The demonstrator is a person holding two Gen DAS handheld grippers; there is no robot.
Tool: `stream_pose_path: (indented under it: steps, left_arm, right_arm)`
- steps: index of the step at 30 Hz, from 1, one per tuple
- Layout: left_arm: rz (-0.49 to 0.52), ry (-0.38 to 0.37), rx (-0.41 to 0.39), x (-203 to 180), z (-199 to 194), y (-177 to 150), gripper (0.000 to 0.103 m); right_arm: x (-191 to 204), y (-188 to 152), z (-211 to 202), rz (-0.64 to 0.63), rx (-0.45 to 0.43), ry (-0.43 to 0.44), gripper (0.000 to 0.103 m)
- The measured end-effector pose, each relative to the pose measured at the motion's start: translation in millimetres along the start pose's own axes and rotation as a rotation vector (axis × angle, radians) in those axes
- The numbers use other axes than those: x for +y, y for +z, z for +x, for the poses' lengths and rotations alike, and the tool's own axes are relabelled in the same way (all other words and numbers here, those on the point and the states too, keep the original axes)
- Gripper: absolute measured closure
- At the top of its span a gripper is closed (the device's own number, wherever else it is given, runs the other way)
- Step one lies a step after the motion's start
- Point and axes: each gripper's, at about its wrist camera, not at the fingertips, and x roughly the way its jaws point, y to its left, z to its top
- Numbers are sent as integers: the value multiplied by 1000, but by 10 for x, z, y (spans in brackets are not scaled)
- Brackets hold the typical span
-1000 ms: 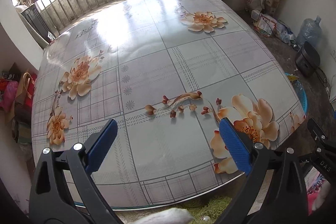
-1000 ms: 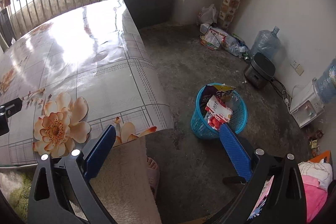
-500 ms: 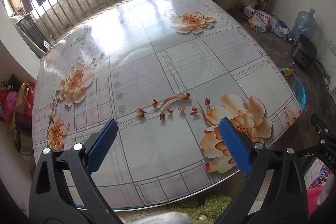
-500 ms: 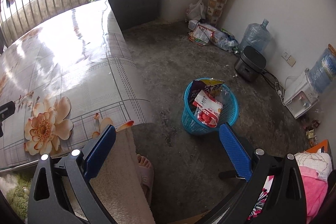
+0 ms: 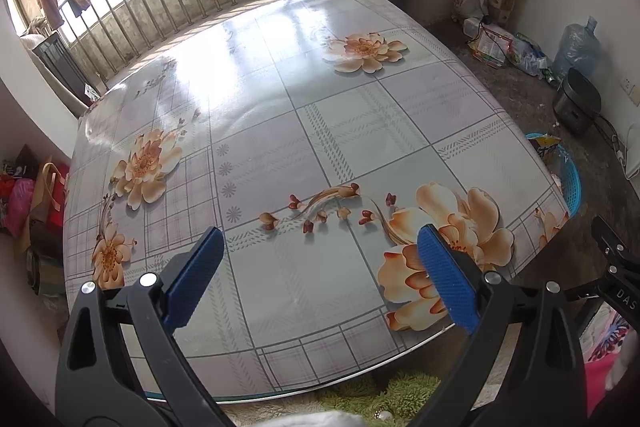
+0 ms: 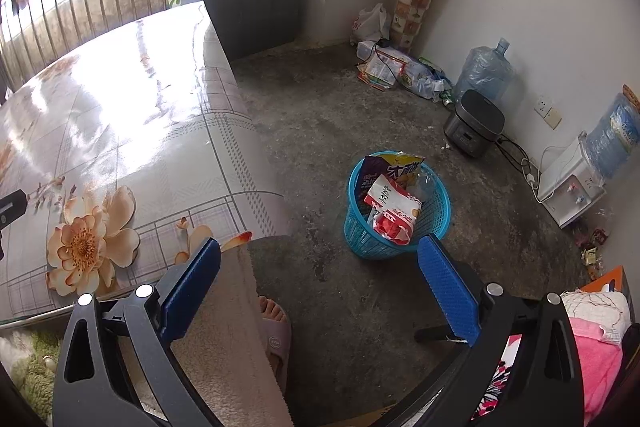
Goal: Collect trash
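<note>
A blue plastic trash basket (image 6: 436,215) stands on the concrete floor to the right of the table. It holds snack wrappers: a red-and-white bag (image 6: 392,205) and a purple-and-yellow bag (image 6: 394,165). Its rim also shows past the table's right edge in the left wrist view (image 5: 573,183). My right gripper (image 6: 320,285) is open and empty, above the floor near the basket. My left gripper (image 5: 320,277) is open and empty, above the near part of the floral table (image 5: 304,131). I see no trash on the table.
A rice cooker (image 6: 474,123), water jugs (image 6: 486,69) and a water dispenser (image 6: 568,183) line the right wall. Loose bags and wrappers (image 6: 394,69) lie in the far corner. A cluttered cabinet (image 6: 256,13) stands behind the table. A slippered foot (image 6: 274,327) is below the right gripper.
Both grippers have drawn back and risen a little. The basket now sits farther up in the right wrist view, and more of the table shows in the left wrist view. Both jaws stay open.
</note>
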Motion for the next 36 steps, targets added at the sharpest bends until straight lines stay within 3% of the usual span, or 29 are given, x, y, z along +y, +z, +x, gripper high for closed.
stream_pose_path:
  steps: [36]
  left_arm:
    - [-11,-2,-7,29,-29,-17,10]
  right_arm:
    - [-5,55,-109,-1,-13,-7,7]
